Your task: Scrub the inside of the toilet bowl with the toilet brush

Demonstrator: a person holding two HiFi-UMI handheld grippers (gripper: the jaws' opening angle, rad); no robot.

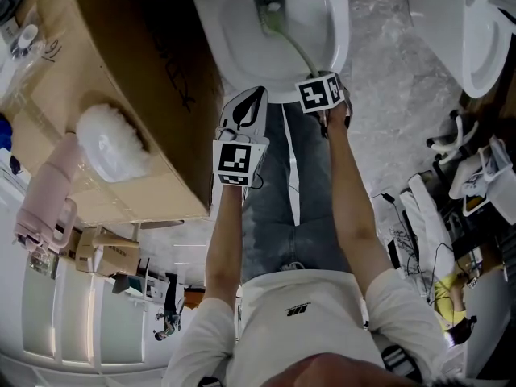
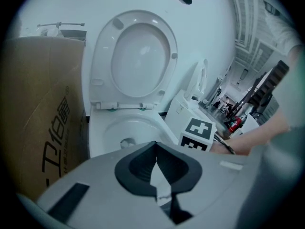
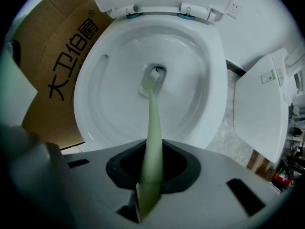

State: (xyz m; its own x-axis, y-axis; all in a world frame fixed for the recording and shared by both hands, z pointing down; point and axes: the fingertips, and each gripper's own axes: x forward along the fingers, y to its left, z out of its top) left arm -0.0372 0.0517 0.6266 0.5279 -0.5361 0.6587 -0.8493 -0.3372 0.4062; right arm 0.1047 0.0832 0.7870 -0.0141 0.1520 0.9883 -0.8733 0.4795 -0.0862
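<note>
The camera on my head looks steeply down over my arms from well above. The toilet bowl point(image 1: 235, 45) lies at that view's top edge, with the cardboard box point(image 1: 121, 55) to its left. The camera on my left gripper point(image 2: 156, 173) sits low by the bowl's front rim and faces roughly level toward the raised seat lid point(image 2: 138, 56). The camera on my right gripper point(image 3: 150, 175) looks down into the bowl from close above the front rim, along the toilet brush point(image 3: 152, 123). All three views share the bowl and the box. The left gripper view also catches my right gripper.
</note>
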